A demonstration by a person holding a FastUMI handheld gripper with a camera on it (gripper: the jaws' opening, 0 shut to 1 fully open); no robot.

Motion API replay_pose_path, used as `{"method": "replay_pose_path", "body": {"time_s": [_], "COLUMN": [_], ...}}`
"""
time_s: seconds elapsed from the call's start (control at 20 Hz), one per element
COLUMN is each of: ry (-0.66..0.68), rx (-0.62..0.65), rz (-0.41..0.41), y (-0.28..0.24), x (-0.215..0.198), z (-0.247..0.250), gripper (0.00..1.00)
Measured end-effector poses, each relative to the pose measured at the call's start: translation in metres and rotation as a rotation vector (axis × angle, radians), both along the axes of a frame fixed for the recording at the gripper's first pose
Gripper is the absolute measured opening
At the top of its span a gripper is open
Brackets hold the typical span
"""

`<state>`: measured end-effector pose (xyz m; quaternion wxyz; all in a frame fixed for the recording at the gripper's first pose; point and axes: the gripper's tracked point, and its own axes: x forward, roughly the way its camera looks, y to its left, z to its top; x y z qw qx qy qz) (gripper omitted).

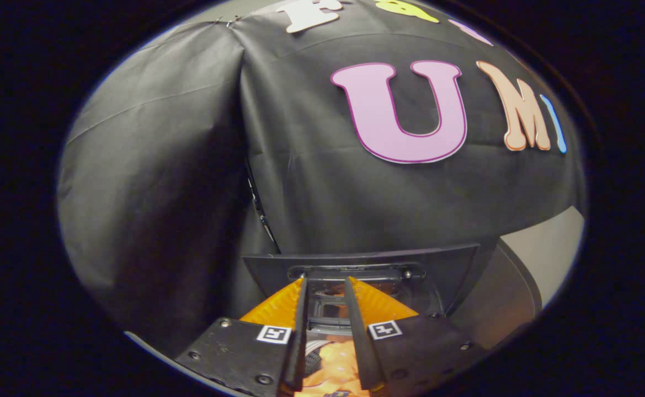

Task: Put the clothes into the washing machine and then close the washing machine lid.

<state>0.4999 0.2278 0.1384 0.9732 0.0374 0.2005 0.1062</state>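
Gripper (325, 286) tipped up toward the black cloth wall (151, 182); fingers a narrow gap apart, converging toward the tips.

Orange cloth (337, 368) lies low between the finger bases, bunched. Cannot tell whether both fingers press on it or whether it sits below them; grip unconfirmed.

Just ahead of the fingertips: the lid (358, 262), dark, standing upright and open, its clear window framed between the tips. An orange tint shows through or on the window; reflection or cloth behind it, cannot tell which.

To the right of the lid, a curved grey surface (499, 300), probably the machine's body or rim. The drum opening is hidden beneath the gripper.

Progress, as judged:
- Lid open, so closing not yet done.
- Cloth close under the gripper, at or near the machine; whether it is already inside cannot be told.
- Left to do: confirm the cloth is in the drum, let go, then swing the lid down.
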Motion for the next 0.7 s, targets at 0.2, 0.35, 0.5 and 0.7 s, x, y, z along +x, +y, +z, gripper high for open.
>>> {"method": "replay_pose_path", "body": {"time_s": [0.2, 0.35, 0.5, 0.7], "ry": [-0.038, -0.048, -0.084, -0.106], "rx": [-0.068, -0.068, -0.077, -0.132], "rz": [-0.032, -0.073, -0.110, -0.144], "y": [-0.004, -0.006, -0.007, -0.009], "x": [0.017, 0.038, 0.065, 0.094], "z": [-0.002, -0.008, -0.002, -0.003], "gripper": [0.88, 0.98, 0.97, 0.97]}}
